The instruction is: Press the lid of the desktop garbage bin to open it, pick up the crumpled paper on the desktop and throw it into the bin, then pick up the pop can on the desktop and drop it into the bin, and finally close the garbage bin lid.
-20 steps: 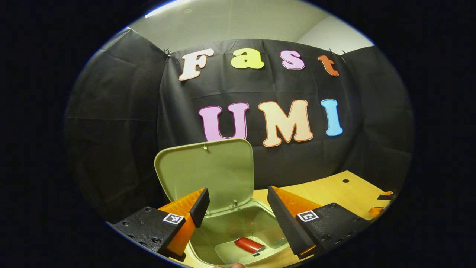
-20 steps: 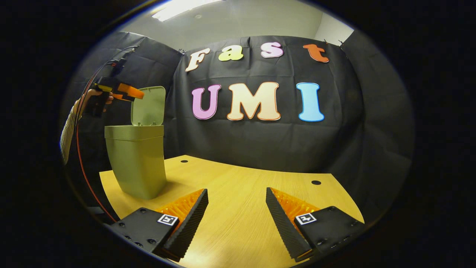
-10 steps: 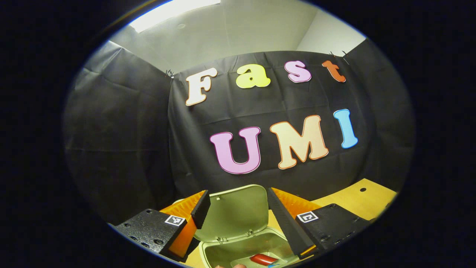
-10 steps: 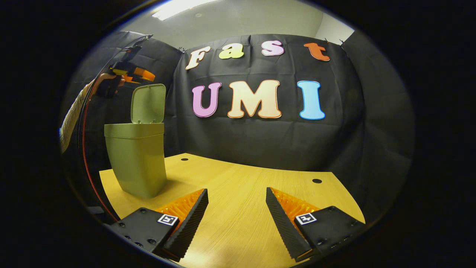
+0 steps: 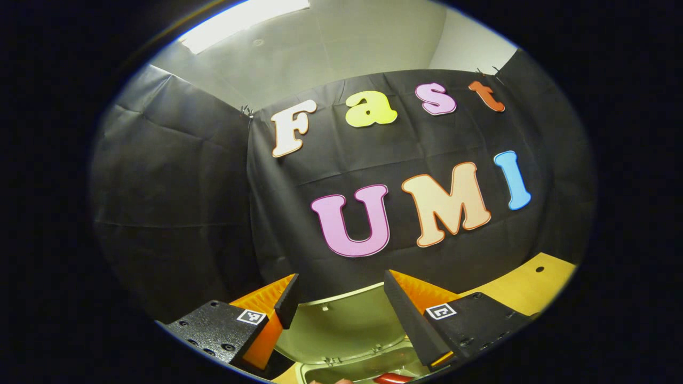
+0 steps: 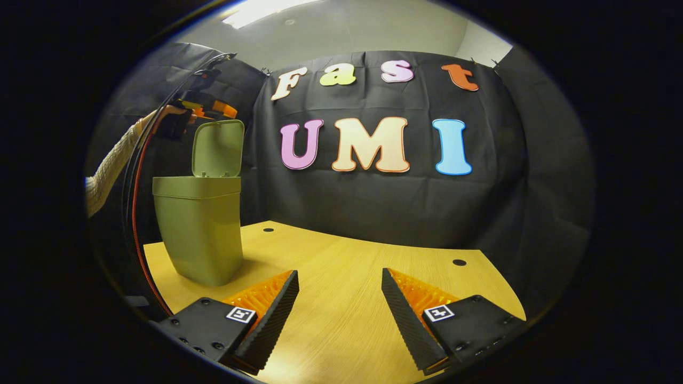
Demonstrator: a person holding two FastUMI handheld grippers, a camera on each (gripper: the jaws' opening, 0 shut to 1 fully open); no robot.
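While the right gripper view takes in the whole green garbage bin standing on the wooden desktop, its one lid upright, the left gripper view looks down past the lid to the red pop can inside. The left gripper, seen by its partner above the lid in a sleeved hand, has fingers spread, holding nothing. The right gripper hovers spread over bare desktop.
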